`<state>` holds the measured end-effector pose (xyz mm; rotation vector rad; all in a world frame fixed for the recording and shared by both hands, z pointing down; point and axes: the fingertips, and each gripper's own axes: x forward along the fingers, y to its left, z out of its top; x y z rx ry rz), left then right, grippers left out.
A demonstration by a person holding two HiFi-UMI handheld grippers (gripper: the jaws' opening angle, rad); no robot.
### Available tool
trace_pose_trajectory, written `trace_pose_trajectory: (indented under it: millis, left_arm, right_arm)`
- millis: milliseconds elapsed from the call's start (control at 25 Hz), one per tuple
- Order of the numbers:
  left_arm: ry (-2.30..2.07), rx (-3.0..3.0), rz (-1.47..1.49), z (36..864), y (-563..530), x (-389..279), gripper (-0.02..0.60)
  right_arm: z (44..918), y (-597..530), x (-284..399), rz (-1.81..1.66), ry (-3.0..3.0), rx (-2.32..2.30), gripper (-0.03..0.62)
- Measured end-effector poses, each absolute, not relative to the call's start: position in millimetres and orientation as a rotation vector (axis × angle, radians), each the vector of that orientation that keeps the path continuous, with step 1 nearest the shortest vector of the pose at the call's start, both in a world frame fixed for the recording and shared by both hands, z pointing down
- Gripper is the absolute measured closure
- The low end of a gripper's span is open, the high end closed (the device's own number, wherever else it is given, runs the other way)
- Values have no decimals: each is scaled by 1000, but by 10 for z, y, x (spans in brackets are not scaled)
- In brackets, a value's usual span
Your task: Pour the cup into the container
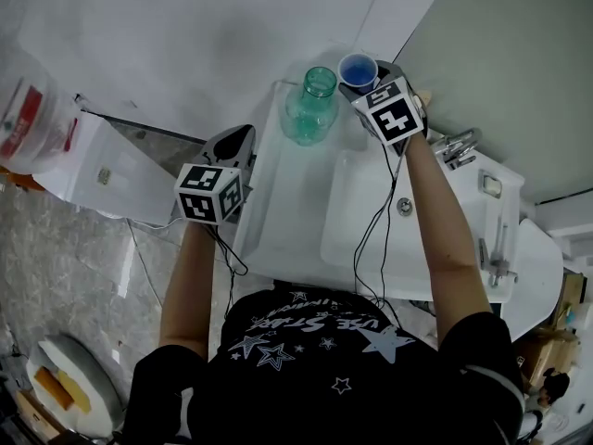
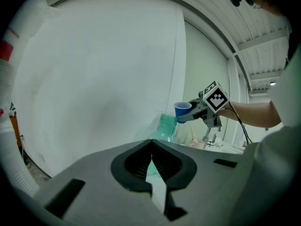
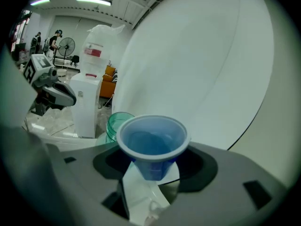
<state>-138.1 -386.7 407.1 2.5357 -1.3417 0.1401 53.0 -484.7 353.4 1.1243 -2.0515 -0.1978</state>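
The white worktop (image 1: 287, 221) carries the green see-through container (image 1: 309, 109), which stands upright at 12 o'clock from the person with its mouth open. As far as I can see it is empty, so the pour itself has not begun.

The right tool (image 1: 363, 86) has its jaws spread fairly wide and clamped on the lower body of the blue cup (image 1: 358, 69). The cup is lifted off the worktop, roughly upright, just beside the container's mouth at about 2 o'clock from it. In the right gripper view the cup seems to hold liquid. I judge that pickup and carry are done; what is left is to bring the rim over the mouth and tip it.

The left tool (image 1: 233, 146) hangs at 8 o'clock from the container, well apart from it, jaws closed together on nothing.

The large water jug (image 1: 28, 119) at 10 o'clock bears a red label, too small to read. The black shirt (image 1: 315, 341) has white stars and lettering, seen upside down and not legible with certainty.
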Motion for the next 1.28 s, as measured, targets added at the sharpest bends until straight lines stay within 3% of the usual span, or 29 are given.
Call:
trace_pose_trajectory:
  millis: [1280]
  left_arm:
    - [-1323,2545,51,4040,-3945,-1345,572]
  right_arm:
    - [3544,-5064,477,-489,-1697,1058,310]
